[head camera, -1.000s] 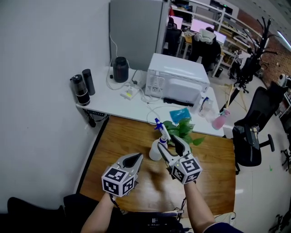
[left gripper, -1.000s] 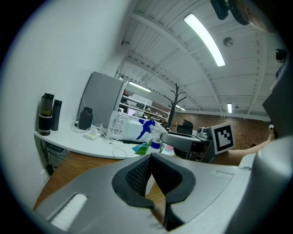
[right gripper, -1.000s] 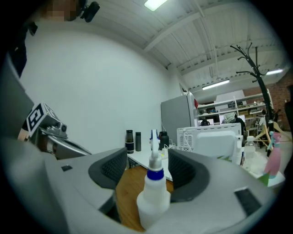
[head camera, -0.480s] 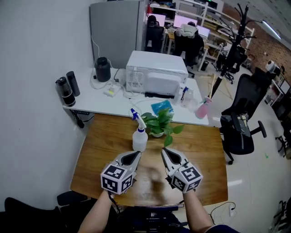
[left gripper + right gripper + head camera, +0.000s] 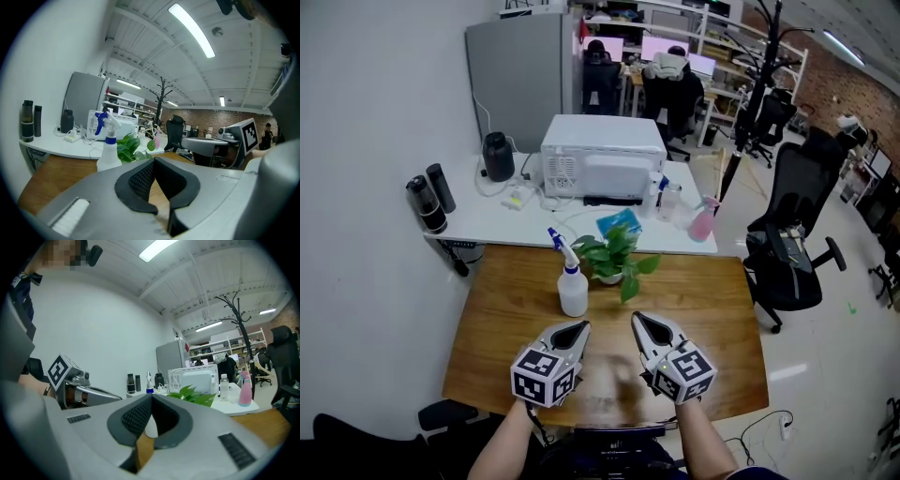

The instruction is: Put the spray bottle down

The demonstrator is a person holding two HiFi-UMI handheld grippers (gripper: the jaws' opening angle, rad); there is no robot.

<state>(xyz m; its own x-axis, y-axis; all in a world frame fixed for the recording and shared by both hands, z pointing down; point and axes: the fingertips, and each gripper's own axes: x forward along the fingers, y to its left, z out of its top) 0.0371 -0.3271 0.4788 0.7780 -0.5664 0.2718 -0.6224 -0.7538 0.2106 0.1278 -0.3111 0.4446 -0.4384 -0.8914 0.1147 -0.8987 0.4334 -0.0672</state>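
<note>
The white spray bottle point(image 5: 573, 290) with a blue trigger stands upright on the wooden table point(image 5: 712, 309), free of both grippers, just left of a small green potted plant point(image 5: 614, 258). My left gripper point(image 5: 579, 328) and right gripper point(image 5: 638, 322) hover side by side over the table's near half, both shut and empty, a short way on my side of the bottle. In the left gripper view the spray bottle point(image 5: 108, 151) stands beyond the left gripper point(image 5: 153, 161), left of its tips. In the right gripper view the spray bottle's blue top point(image 5: 149, 389) shows just above the right gripper point(image 5: 152, 397).
Behind the table a white desk point(image 5: 487, 220) carries a white microwave-like box point(image 5: 602, 159), a black kettle point(image 5: 497, 156), two dark flasks point(image 5: 428, 199), a clear bottle and a pink spray bottle point(image 5: 703, 221). A black office chair point(image 5: 787, 253) stands right of the table.
A second ago my right gripper was open around the spray bottle. It has let go, shut, and drawn back toward me; the left gripper drew back too. The bottle stands alone.
</note>
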